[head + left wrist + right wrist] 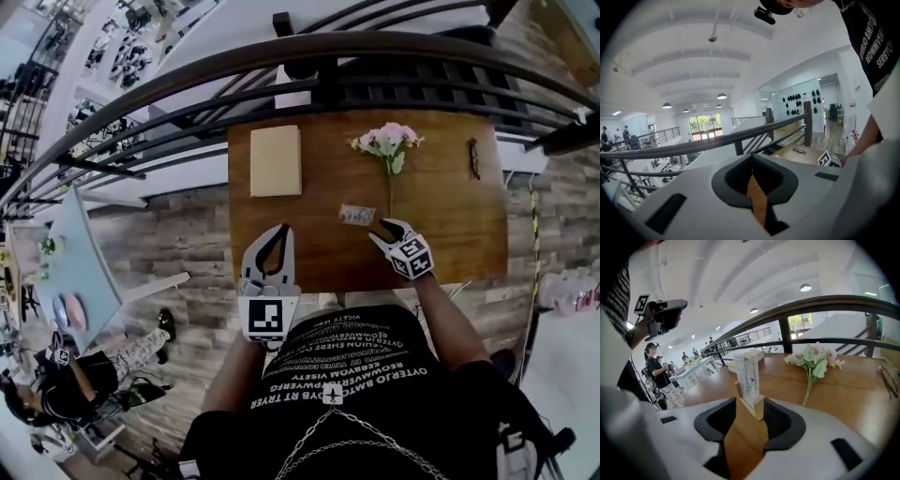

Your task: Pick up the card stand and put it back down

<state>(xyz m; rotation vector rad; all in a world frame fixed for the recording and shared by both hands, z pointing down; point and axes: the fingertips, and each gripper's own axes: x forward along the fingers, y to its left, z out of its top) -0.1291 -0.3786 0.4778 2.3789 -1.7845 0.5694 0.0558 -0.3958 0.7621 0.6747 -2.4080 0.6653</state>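
Right gripper (750,409) jaws stood apart, gripping nothing | white card stand with wooden base (749,375) upright between them, 12 o'clock, on brown wooden table (855,392) | likely light, stiff, tippy: grip base | left gripper (751,161) closed, empty

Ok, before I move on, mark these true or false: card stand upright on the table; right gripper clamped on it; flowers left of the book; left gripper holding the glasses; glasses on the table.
1. The card stand stands upright on the wooden table. True.
2. The right gripper is clamped on the stand. False: its jaws stand apart, with the stand's base between them.
3. In the head view, the flowers lie left of the beige book. False: they lie to its right.
4. The left gripper holds the glasses. False: its jaws are together on nothing.
5. The glasses lie on the table near its right edge. True.
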